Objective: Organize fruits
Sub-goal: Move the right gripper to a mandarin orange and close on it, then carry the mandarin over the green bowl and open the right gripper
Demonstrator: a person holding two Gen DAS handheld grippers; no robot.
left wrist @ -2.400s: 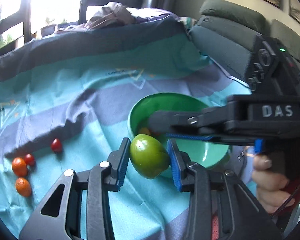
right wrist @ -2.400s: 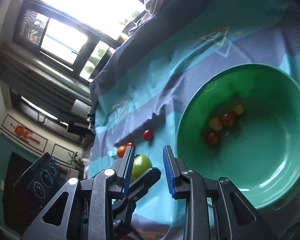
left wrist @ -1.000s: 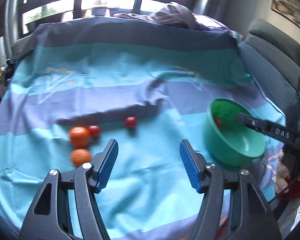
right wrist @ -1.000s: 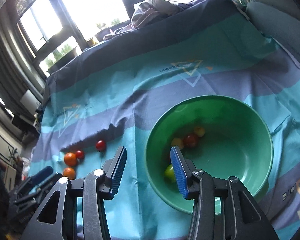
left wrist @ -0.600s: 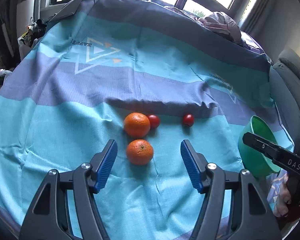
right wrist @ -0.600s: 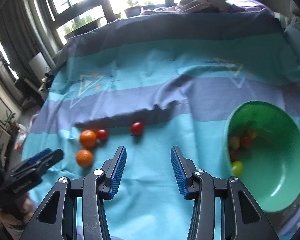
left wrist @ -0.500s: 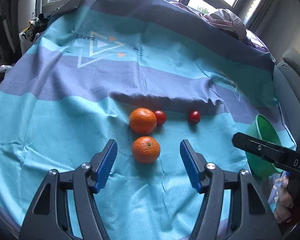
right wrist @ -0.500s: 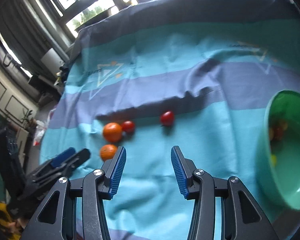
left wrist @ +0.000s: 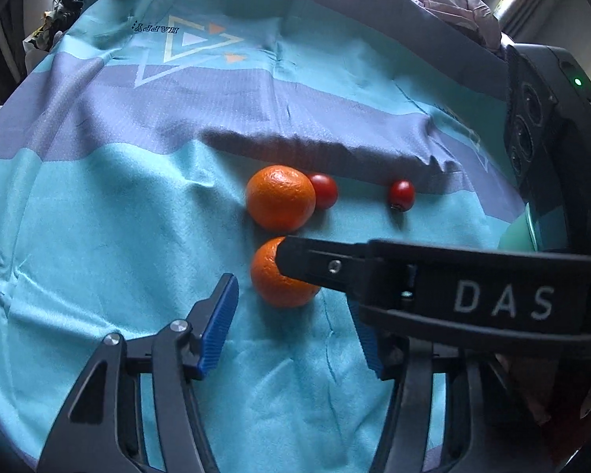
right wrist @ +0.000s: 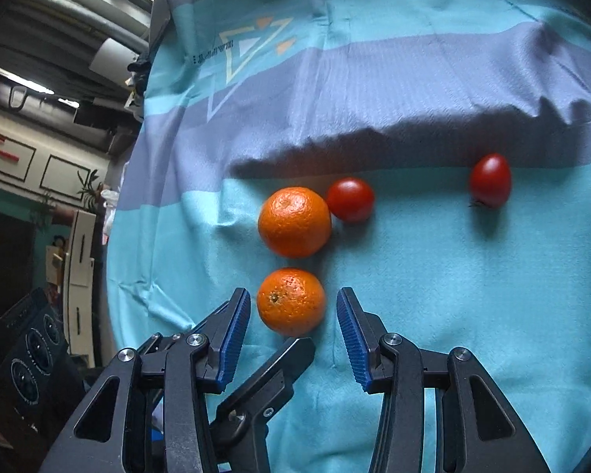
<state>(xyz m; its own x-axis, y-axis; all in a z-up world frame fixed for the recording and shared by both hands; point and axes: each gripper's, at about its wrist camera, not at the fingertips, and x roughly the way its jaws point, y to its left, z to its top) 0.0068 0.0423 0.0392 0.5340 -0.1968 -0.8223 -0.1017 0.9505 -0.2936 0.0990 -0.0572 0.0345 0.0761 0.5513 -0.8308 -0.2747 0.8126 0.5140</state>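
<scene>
Two oranges and two red cherry tomatoes lie on a teal and grey striped cloth. The near orange sits between the tips of my right gripper, whose blue pads stand apart from it on both sides. My left gripper is just short of the same near orange, its jaws closing, with no pad touching the fruit. A black finger of the right gripper crosses over the left one and hides its right pad. Behind lie the far orange and the tomatoes.
A sliver of the green bowl shows at the right edge of the left wrist view, behind the right gripper's body. A dark fold in the cloth runs just behind the fruits. A finger of the left gripper pokes in under the right one.
Both grippers have come down and closer to the near orange. The right one has swung left from the bowl, and its finger now crosses the left view. The left jaws have narrowed.
</scene>
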